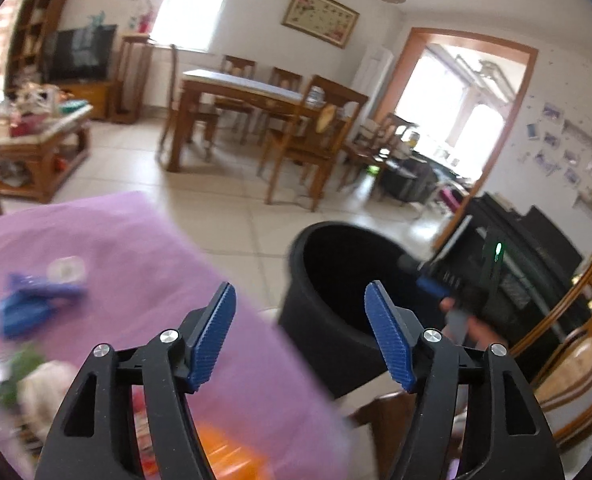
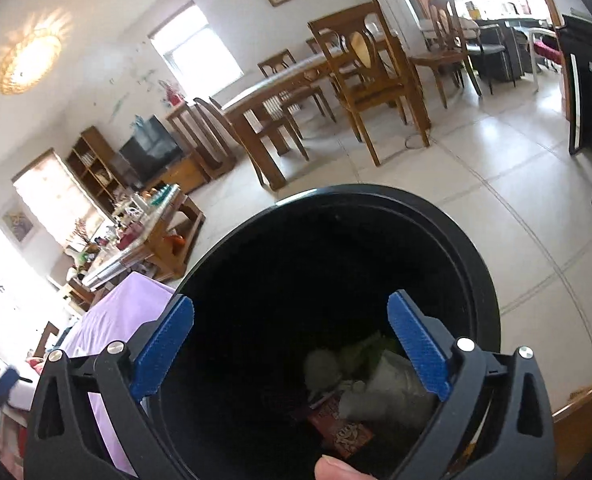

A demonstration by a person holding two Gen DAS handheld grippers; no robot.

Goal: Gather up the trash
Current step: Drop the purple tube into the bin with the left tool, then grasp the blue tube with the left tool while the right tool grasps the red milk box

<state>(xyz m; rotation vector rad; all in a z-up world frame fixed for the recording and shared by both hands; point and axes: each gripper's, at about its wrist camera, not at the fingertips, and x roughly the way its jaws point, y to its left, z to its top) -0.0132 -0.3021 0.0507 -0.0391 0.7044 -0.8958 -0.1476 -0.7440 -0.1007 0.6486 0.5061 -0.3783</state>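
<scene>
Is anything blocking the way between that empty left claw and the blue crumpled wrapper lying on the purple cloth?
Nothing visible does. The left gripper is open and empty, and the blue wrapper lies off to its left on the purple cloth, with only bare cloth between. The view there is blurred, though.

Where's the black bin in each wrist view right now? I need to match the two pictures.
Left wrist: bin right of centre, beside the purple cloth, behind the right finger.
Right wrist: bin fills the lower centre, seen from above, trash inside.
Shared landmark: dining table.
</scene>
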